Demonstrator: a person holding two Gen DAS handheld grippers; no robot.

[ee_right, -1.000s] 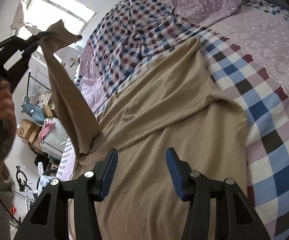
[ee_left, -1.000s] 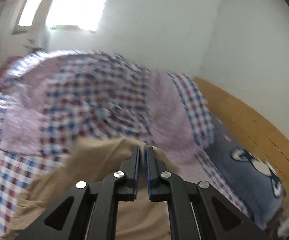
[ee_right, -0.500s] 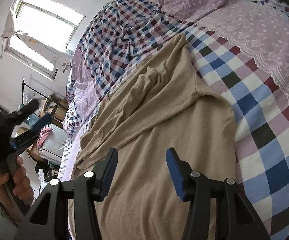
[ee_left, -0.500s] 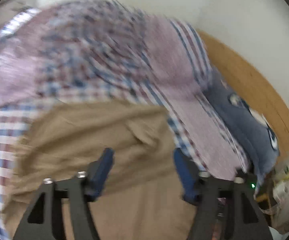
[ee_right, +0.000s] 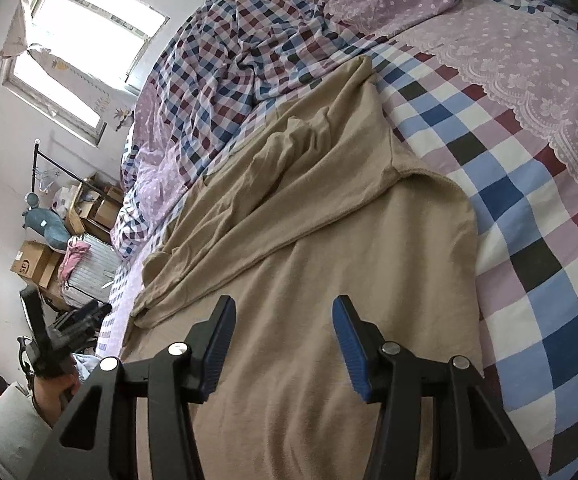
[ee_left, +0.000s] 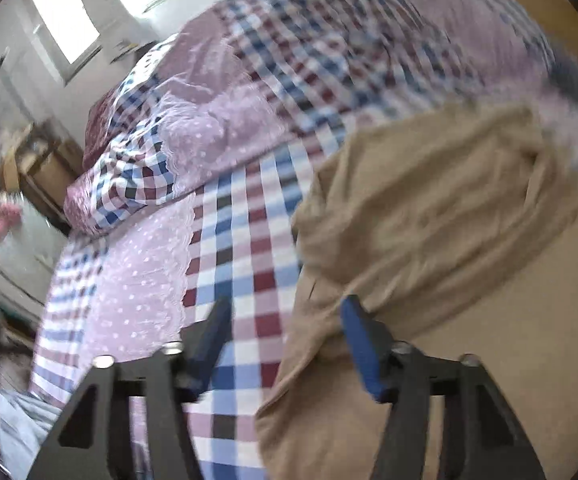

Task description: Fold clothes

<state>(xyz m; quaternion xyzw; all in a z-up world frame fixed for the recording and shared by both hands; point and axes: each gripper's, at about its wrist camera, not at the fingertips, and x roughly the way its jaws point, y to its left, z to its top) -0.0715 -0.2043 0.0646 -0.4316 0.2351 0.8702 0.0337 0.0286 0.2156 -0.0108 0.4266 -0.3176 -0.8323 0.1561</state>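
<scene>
A tan garment (ee_right: 329, 240) lies spread on the checked bedsheet (ee_right: 529, 240), with a rumpled folded layer (ee_right: 289, 176) lying across its far part. My right gripper (ee_right: 283, 340) hovers open just above the smooth near part of the cloth, nothing between its fingers. In the blurred left wrist view the same tan garment (ee_left: 429, 220) fills the right half, and my left gripper (ee_left: 285, 340) is open over its left edge, holding nothing. The left gripper (ee_right: 69, 324) also shows small at the bed's left side, held by a hand.
A crumpled checked and lilac duvet (ee_right: 249, 40) is heaped at the far end of the bed. Cardboard boxes (ee_right: 33, 268), a pale suitcase (ee_right: 89, 276) and a clothes rack stand on the floor to the left, under a bright window (ee_right: 81, 48).
My left gripper opened and let go of the tan cloth, which dropped onto the garment as a rumpled layer. It then swung left and down to the bed's side. The right gripper barely moved.
</scene>
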